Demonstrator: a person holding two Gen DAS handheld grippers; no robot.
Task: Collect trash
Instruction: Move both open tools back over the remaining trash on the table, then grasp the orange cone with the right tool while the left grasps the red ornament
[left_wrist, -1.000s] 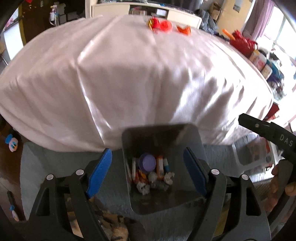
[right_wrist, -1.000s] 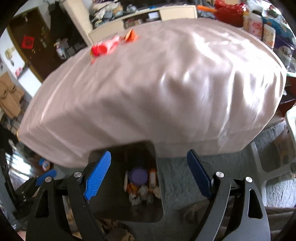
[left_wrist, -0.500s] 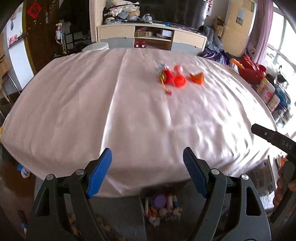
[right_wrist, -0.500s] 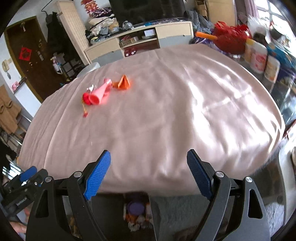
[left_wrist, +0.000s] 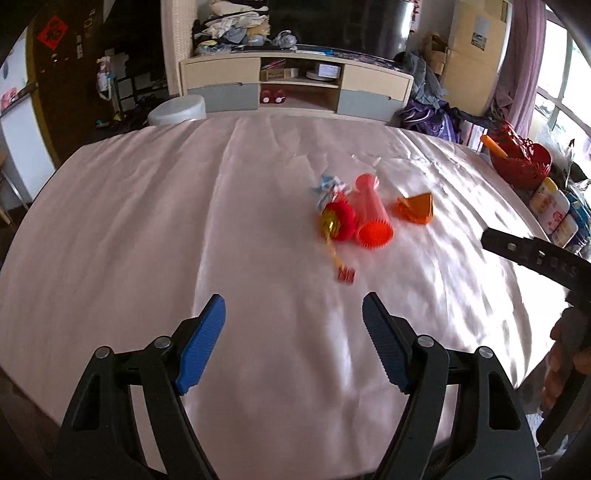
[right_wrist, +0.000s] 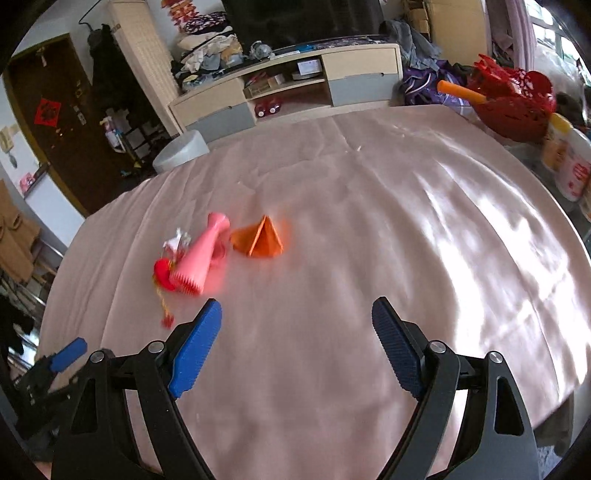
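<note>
A small heap of trash lies on the pink tablecloth (left_wrist: 147, 229): a pink ridged cone (left_wrist: 369, 214) on its side, a red round ornament with a yellow tassel (left_wrist: 338, 221), an orange folded paper (left_wrist: 417, 208) and a crumpled white-blue wrapper (left_wrist: 327, 184). The same cone (right_wrist: 201, 258) and orange paper (right_wrist: 260, 238) show in the right wrist view. My left gripper (left_wrist: 293, 325) hovers short of the heap, its jaws closing a little with nothing between them. My right gripper (right_wrist: 297, 325) is likewise wide apart, closing, empty, to the right of the heap.
A red basket (right_wrist: 513, 99) and white bottles (right_wrist: 570, 166) stand at the table's right edge. Behind the table are a low TV cabinet (left_wrist: 295, 85) and a round grey stool (left_wrist: 177, 110). A hand (left_wrist: 565, 362) holds the right tool at the left view's edge.
Both grippers rose from over the floor bin and moved forward over the table. The bin dropped out of view; the trash heap now lies much nearer. Both jaw pairs narrowed slightly.
</note>
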